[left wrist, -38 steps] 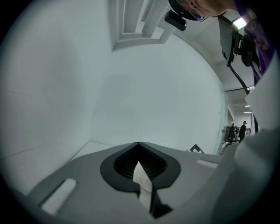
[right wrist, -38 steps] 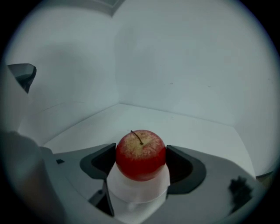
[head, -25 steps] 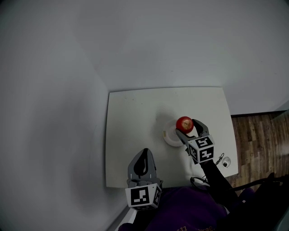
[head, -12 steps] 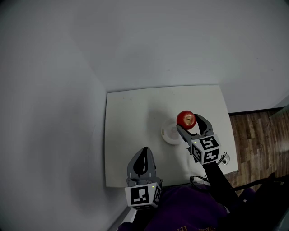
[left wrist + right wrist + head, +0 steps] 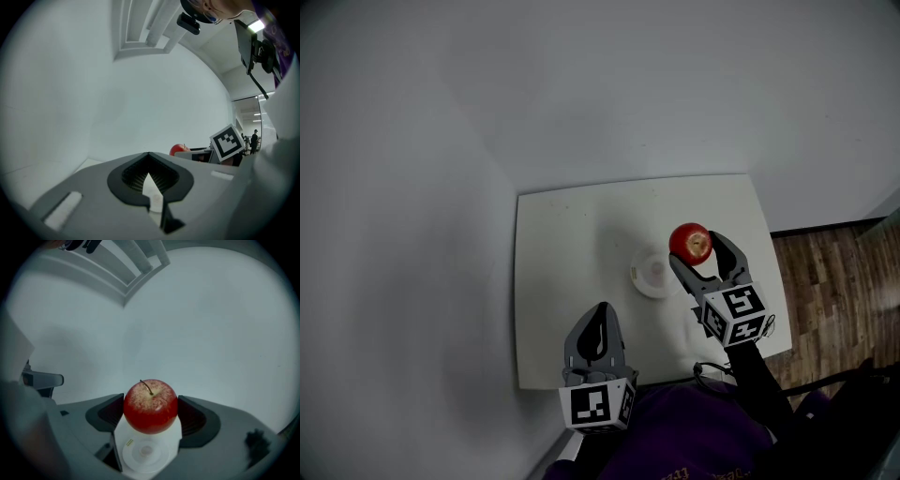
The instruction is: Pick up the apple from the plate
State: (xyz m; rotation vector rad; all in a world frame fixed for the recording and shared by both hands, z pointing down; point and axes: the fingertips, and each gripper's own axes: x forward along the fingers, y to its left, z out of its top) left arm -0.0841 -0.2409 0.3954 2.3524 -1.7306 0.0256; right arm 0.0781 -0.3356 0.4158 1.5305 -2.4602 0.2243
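A red apple (image 5: 690, 243) with its stem up is clamped between the jaws of my right gripper (image 5: 698, 251), lifted clear above the small white plate (image 5: 653, 274). The right gripper view shows the apple (image 5: 150, 405) pressed by both pads, with the bare plate (image 5: 143, 453) below it. From the left gripper view the apple (image 5: 178, 149) peeks out at mid-right. My left gripper (image 5: 598, 336) hovers over the table's near edge, jaws together with nothing between them.
The plate rests on a small white table (image 5: 562, 281) set in a corner of grey walls. Wooden floor (image 5: 825, 291) lies to the right. A small round object (image 5: 768, 324) sits near the table's right front corner, mostly behind the right gripper.
My right gripper has risen with the apple, carrying it up and slightly right off the plate. The left gripper has stayed put.
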